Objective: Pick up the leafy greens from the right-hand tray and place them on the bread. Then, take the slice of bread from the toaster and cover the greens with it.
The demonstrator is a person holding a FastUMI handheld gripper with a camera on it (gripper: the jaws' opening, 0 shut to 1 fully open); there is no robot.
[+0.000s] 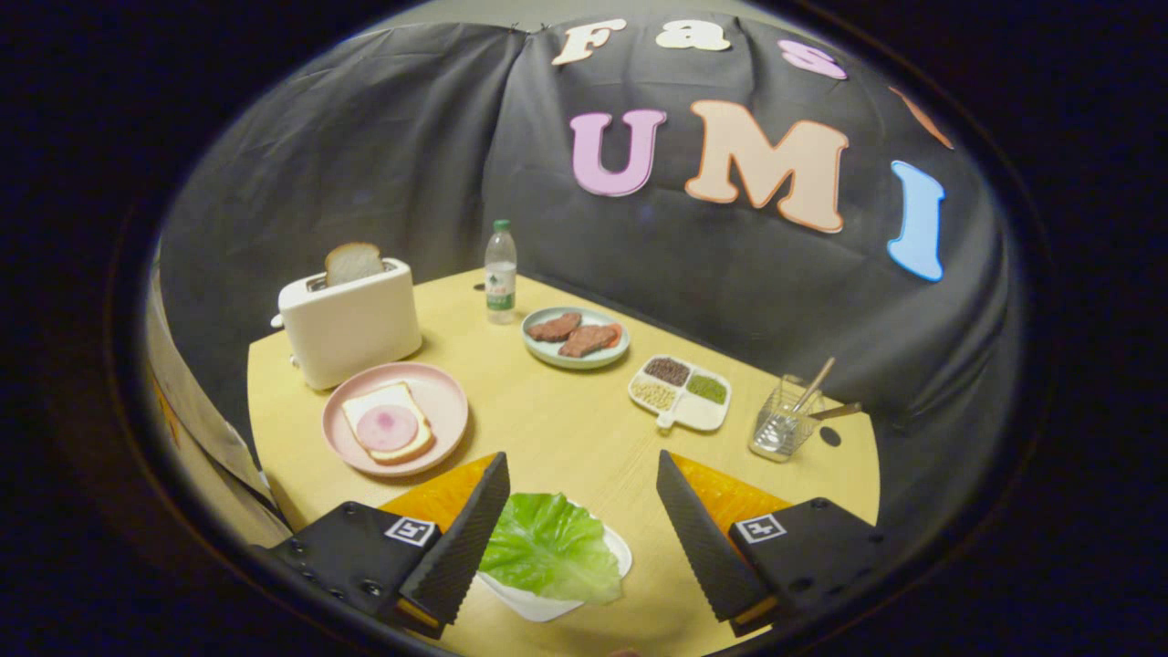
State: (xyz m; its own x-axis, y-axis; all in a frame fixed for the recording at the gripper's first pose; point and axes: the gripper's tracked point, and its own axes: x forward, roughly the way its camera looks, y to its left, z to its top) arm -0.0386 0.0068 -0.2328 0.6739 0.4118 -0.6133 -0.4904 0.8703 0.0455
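A green leaf of lettuce (550,546) lies in a small white tray (534,604) between my fingers, closer to the left finger (465,538). My gripper (581,474) is open above it, touching nothing. Beyond the left finger a pink plate (443,394) holds a slice of bread (367,405) with a round pink slice of ham (387,427) on top. Behind the plate stands a white toaster (349,327) with a second slice of bread (352,262) sticking up out of its slot.
On the yellow table (547,429) further off are a water bottle (500,272), a pale green plate with meat pieces (576,337), a divided white dish of beans and grains (680,392), and a clear cup with utensils (785,420) beyond the right finger.
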